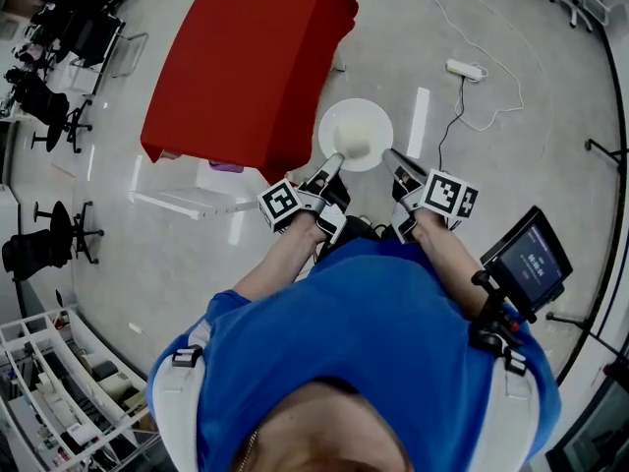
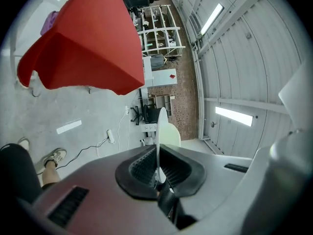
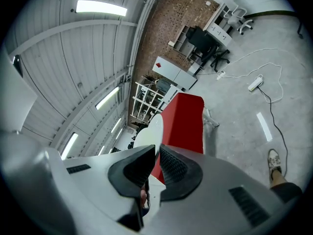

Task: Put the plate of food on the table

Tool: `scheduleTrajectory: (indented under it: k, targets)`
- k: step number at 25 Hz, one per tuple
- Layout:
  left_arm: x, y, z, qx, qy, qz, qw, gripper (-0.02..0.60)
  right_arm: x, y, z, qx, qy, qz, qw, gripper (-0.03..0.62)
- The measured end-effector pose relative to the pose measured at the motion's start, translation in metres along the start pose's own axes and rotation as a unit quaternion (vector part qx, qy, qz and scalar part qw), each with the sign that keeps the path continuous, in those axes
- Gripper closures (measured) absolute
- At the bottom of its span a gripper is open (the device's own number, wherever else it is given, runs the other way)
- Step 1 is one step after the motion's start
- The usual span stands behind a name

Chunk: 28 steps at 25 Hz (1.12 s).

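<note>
A round white plate [image 1: 355,134] with pale food I cannot make out hangs level over the floor, just off the near right corner of the table under a red cloth [image 1: 246,62]. My left gripper [image 1: 334,159] is shut on the plate's near left rim, and my right gripper [image 1: 390,156] is shut on its near right rim. The left gripper view has the plate [image 2: 168,132] edge-on between the pads of the left gripper [image 2: 157,168], with the red table [image 2: 83,43] up to the left. In the right gripper view the plate [image 3: 149,130] sits in the right gripper [image 3: 155,161], red table [image 3: 185,124] beyond.
Power strips with white cables [image 1: 465,69] lie on the floor beyond the plate. A white shelf [image 1: 192,201] stands under the table's near side. Office chairs [image 1: 44,101] are at the left, a wire rack [image 1: 59,382] at the lower left. A screen device [image 1: 531,262] hangs at my right side.
</note>
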<state>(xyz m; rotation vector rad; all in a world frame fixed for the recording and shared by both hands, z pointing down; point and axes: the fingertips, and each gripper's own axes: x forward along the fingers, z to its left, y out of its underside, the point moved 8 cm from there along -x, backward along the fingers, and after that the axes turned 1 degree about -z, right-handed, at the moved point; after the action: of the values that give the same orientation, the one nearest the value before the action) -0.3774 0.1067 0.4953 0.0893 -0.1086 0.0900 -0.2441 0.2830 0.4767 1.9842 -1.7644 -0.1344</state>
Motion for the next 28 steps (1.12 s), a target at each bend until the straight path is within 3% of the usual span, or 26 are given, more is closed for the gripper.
scheduleTrajectory:
  k: [2, 6, 13, 18, 28]
  targets:
    - [0.018, -0.003, -0.001, 0.005, -0.007, -0.001, 1.0, 0.565, 0.004, -0.017, -0.007, 0.001, -0.003, -0.002, 1.0, 0.562]
    - [0.097, -0.007, -0.014, 0.007, -0.001, -0.012, 0.9999, 0.565, 0.017, -0.092, -0.038, 0.0, -0.01, 0.001, 1.0, 0.562]
    - [0.107, -0.014, -0.023, 0.014, 0.016, -0.014, 0.9997, 0.565, 0.022, -0.103, -0.034, -0.01, -0.022, -0.009, 1.0, 0.562]
    - [0.224, -0.007, -0.035, 0.015, 0.014, -0.02, 0.9996, 0.565, 0.026, -0.21, -0.086, -0.009, -0.028, -0.005, 1.0, 0.562]
    - [0.238, -0.005, -0.038, 0.019, 0.006, -0.028, 0.9994, 0.565, 0.028, -0.228, -0.093, -0.009, -0.035, 0.0, 0.999, 0.563]
